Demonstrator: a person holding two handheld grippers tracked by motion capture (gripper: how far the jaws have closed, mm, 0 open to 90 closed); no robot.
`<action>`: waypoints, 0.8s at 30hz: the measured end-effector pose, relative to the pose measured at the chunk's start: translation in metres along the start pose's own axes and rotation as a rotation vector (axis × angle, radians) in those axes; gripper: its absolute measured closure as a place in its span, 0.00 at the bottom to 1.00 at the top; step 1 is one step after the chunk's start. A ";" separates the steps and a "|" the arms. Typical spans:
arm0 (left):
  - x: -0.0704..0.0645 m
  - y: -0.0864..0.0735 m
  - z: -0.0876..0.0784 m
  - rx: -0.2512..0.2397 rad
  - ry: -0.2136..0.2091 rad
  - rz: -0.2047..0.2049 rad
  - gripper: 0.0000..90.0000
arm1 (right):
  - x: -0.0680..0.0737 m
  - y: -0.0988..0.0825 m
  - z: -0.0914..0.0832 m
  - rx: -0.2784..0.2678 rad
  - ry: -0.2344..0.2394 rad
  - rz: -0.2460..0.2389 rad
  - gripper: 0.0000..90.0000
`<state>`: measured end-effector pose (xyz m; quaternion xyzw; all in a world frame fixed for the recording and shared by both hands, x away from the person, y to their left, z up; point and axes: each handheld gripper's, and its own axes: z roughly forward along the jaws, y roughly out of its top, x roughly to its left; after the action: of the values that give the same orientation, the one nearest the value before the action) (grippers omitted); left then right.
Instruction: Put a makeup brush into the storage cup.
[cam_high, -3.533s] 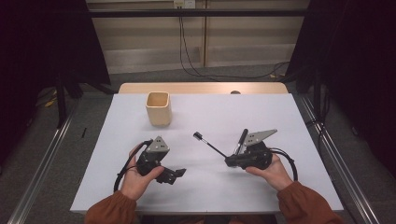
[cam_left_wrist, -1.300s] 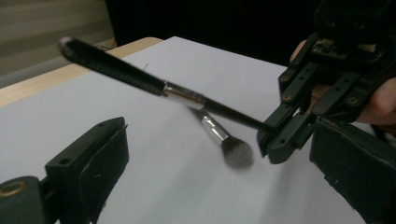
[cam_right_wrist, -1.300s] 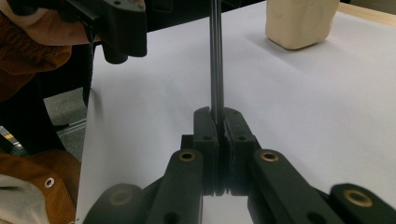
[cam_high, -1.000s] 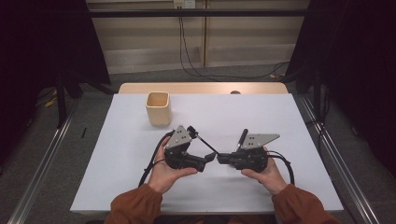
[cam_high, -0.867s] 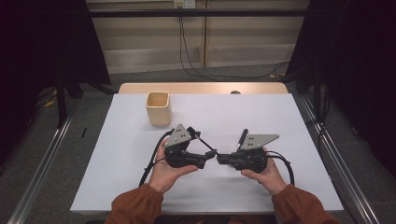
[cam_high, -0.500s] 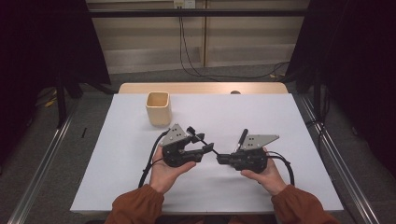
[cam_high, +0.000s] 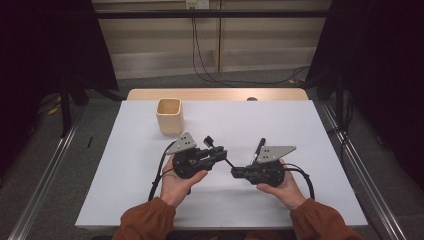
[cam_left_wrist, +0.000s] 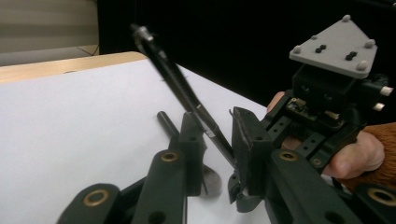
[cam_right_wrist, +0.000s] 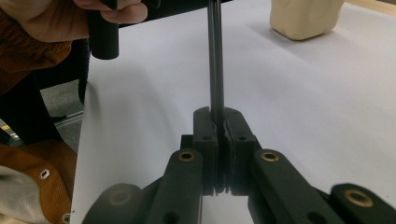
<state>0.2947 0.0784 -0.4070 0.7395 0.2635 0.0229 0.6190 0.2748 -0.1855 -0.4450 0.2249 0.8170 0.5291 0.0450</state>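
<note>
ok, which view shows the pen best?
The left gripper view: the pen runs long and slanted between the left gripper jaws. Right gripper view shows its shaft end-on; high view, a thin line.

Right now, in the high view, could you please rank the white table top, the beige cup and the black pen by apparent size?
1. White table top, by far the largest.
2. Beige cup.
3. Black pen, a thin stick running between the two grippers, partly hidden.
</note>
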 end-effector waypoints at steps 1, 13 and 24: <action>0.000 0.000 0.000 0.001 -0.003 0.001 0.85 | 0.000 0.000 0.000 0.001 0.001 0.001 0.95; -0.007 0.002 0.004 -0.008 0.004 0.006 0.91 | 0.000 -0.001 0.002 0.017 -0.029 0.006 0.93; -0.014 0.004 0.010 -0.017 -0.016 -0.001 0.95 | -0.002 -0.001 -0.002 0.001 -0.048 0.021 0.85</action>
<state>0.2879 0.0626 -0.4012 0.7342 0.2589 0.0190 0.6274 0.2756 -0.1884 -0.4453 0.2459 0.8135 0.5237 0.0589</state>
